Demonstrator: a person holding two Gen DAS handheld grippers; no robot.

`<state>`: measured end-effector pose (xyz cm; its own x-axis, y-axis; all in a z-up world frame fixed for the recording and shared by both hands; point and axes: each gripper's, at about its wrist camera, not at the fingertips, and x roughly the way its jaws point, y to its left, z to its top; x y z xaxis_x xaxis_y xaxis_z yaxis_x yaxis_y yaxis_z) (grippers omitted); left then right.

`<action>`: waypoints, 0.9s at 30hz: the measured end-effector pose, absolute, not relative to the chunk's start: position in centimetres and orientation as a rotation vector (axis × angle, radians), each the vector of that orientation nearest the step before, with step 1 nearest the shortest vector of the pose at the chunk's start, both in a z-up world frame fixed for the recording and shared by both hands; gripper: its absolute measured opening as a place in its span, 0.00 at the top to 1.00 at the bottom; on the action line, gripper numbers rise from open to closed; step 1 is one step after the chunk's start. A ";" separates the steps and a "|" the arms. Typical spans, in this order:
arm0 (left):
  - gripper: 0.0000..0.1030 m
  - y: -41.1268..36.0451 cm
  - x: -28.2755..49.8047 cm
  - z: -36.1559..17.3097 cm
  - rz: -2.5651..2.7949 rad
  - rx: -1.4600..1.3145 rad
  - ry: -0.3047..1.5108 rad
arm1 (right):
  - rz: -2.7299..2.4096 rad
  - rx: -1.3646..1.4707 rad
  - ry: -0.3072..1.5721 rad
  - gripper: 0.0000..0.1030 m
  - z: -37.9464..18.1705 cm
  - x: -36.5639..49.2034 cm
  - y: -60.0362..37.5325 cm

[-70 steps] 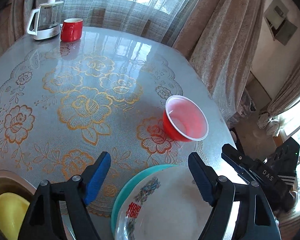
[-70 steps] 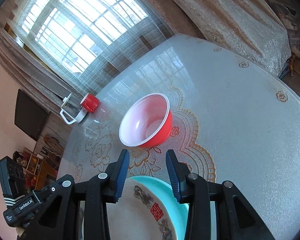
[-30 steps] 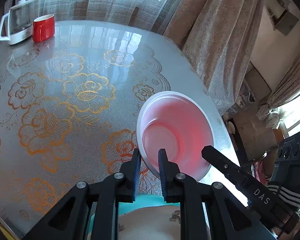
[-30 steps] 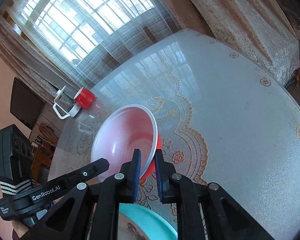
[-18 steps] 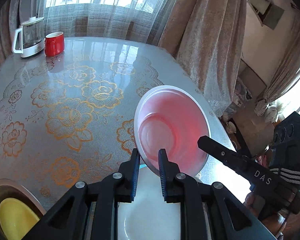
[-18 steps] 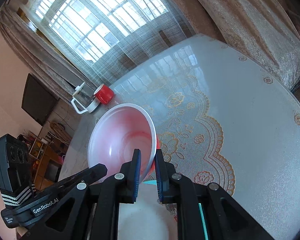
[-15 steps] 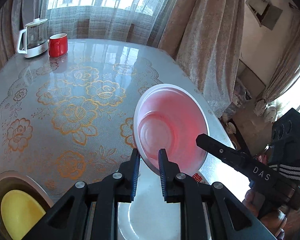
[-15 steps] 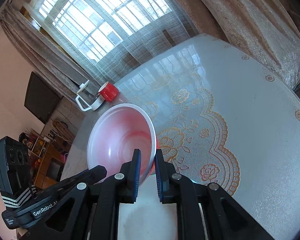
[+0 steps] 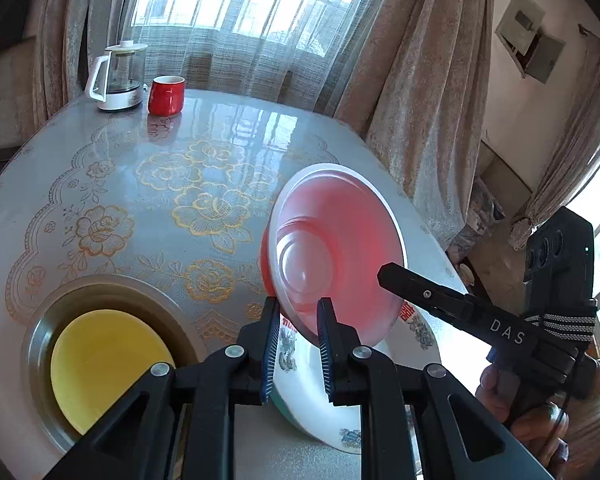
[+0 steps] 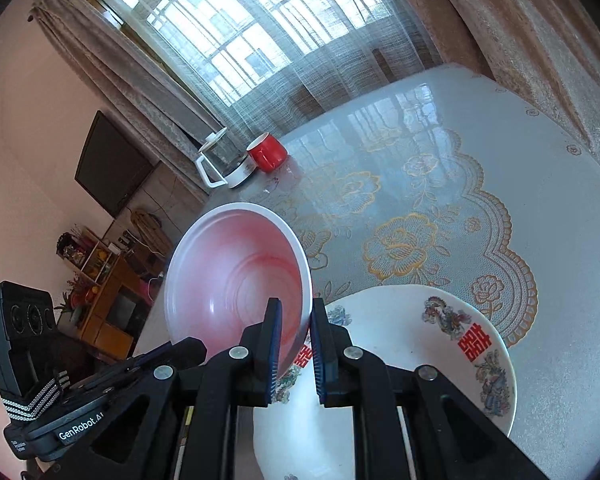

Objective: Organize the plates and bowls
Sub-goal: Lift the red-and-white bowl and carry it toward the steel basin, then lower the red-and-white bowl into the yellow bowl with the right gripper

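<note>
Both grippers pinch the red bowl's white rim: the left gripper (image 9: 298, 338) is clamped on the near edge of the red bowl (image 9: 336, 256), the right gripper (image 10: 294, 340) on its opposite side. The bowl hangs tilted, just above the decorated white plate (image 10: 440, 344) under the fingers; a yellow plate (image 9: 100, 364) sits left of the left gripper on the tabletop (image 9: 140, 184).

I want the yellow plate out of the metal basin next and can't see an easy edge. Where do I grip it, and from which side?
Take the yellow plate by its rim, coming from above, on the far arc. It lies flat, low inside the metal basin, so a level approach would likely meet the basin's wall. Both the left gripper and the right gripper are shut on the red bowl; set that down first.
</note>
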<state>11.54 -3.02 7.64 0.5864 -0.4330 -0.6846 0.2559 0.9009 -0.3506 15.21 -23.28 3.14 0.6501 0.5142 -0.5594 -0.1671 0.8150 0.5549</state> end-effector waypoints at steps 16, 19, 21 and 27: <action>0.83 8.5 6.9 6.5 -0.264 -0.359 0.819 | 0.590 0.385 0.869 0.87 1.7 14.8 -11.3; 0.83 9.6 6.4 5.4 -0.238 -0.370 0.836 | 0.602 0.372 0.904 0.87 0.8 14.8 -10.0; 0.83 10.3 6.2 4.7 -0.227 -0.383 0.848 | 0.604 0.360 0.929 0.87 0.2 15.0 -9.2; 0.83 11.0 6.0 2.8 -0.198 -0.399 0.886 | 0.598 0.330 0.983 0.87 -1.2 14.6 -8.0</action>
